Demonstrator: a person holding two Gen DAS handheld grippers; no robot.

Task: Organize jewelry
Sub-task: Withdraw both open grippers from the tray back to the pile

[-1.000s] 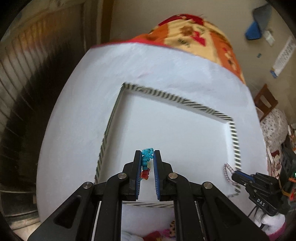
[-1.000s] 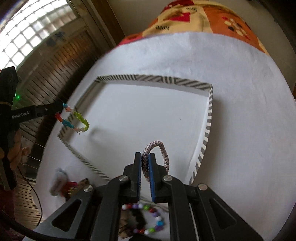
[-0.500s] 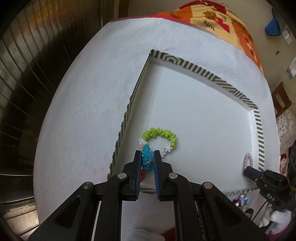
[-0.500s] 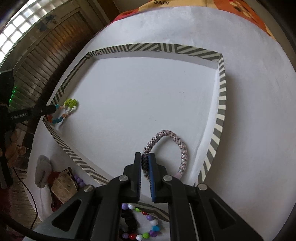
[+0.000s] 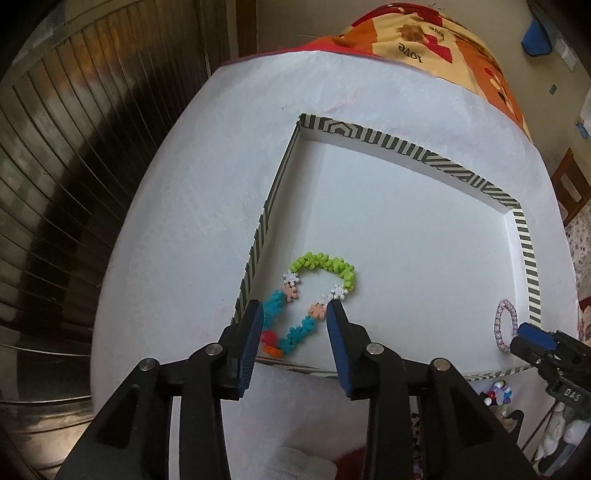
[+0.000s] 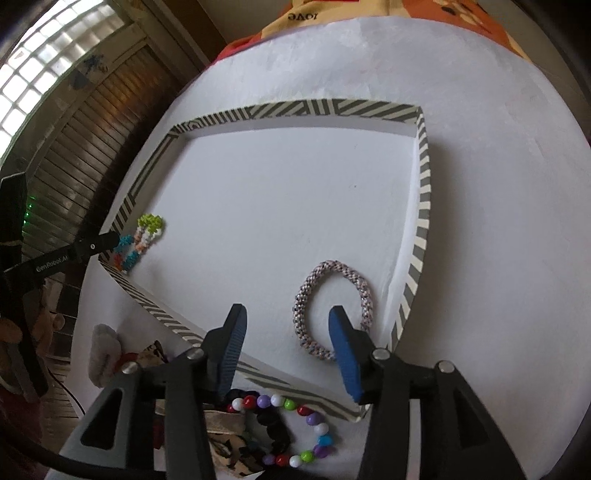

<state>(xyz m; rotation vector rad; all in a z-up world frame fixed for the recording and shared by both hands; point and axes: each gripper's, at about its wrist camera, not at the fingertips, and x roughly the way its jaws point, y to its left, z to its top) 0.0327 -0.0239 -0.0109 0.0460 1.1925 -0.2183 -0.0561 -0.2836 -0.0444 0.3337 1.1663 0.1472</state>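
Observation:
A shallow white tray with a striped rim lies on the white cloth. In its near left corner lies a bracelet of green, teal, pink and red spiky beads. My left gripper hangs just above it, jaws opening, the bracelet lying loose between them. A speckled pink-grey rope bracelet lies flat by the tray's right wall. My right gripper is over its near end, jaws opening, pads clear of it.
In front of the tray lies a round-bead bracelet in many colours with dark items and patterned fabric. A patterned orange cloth covers the far end. A slatted wooden shutter stands to the left, a wooden chair to the right.
Both grippers went from shut on their bracelets to open. The spiky bracelet and the rope bracelet came down into the tray and now lie flat on its floor.

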